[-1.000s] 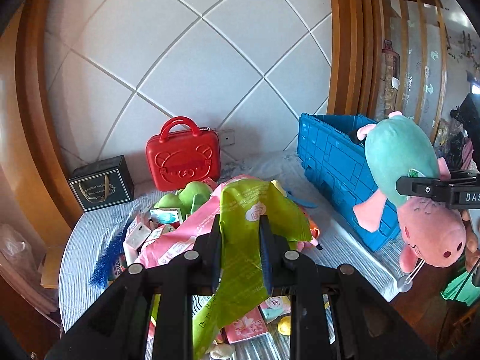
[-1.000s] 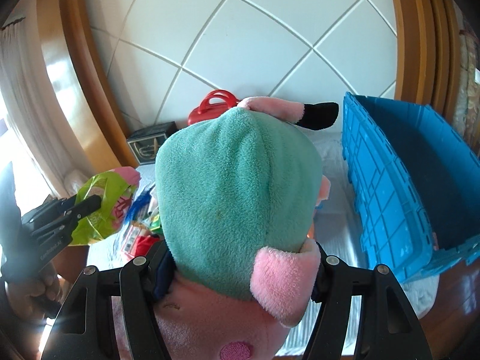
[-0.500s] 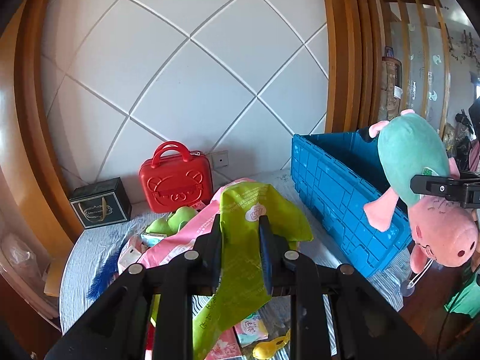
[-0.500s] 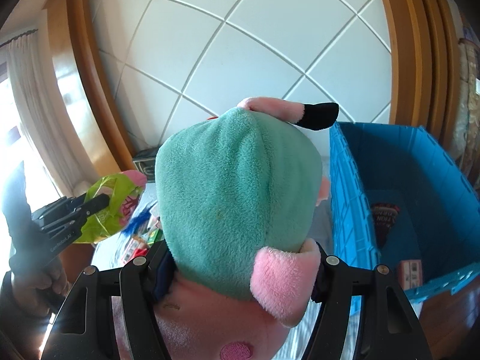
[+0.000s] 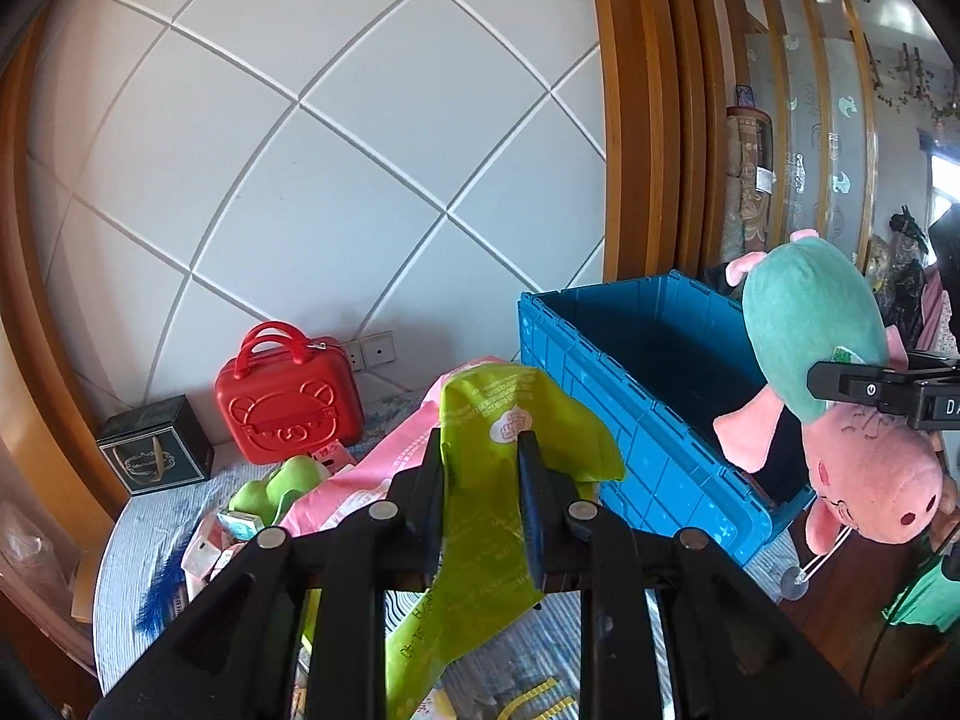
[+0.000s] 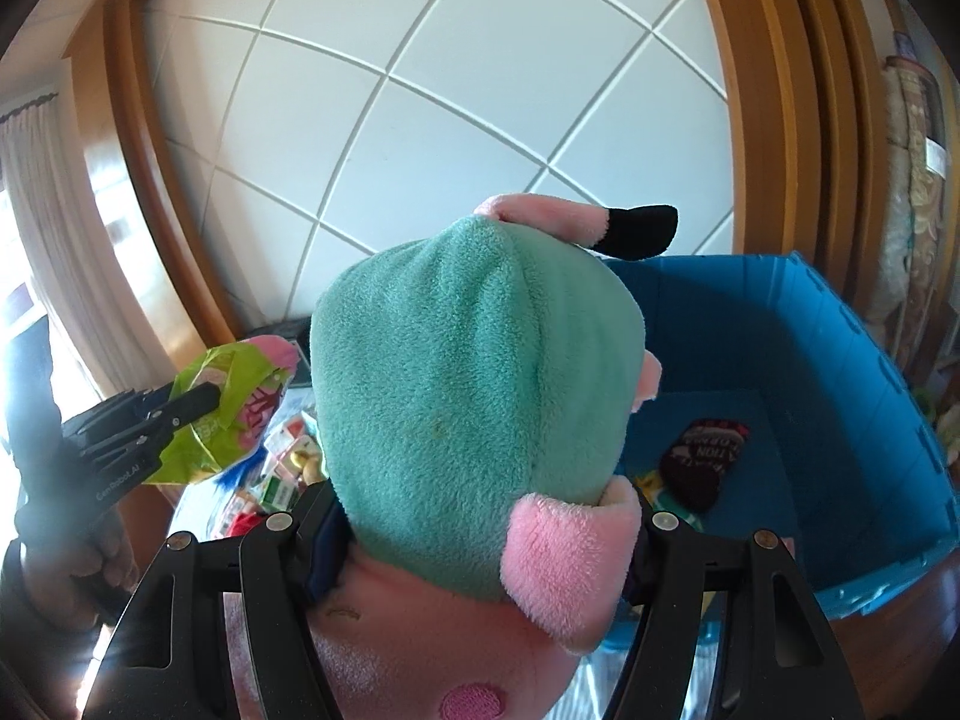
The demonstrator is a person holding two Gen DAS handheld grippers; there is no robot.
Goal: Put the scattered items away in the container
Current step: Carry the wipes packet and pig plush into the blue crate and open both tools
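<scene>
Pinching a green snack bag, the left gripper fills the lower centre. The right gripper clamps a plush pig before the blue crate at right.

The crate stands on the table, right of the suitcase.
</scene>
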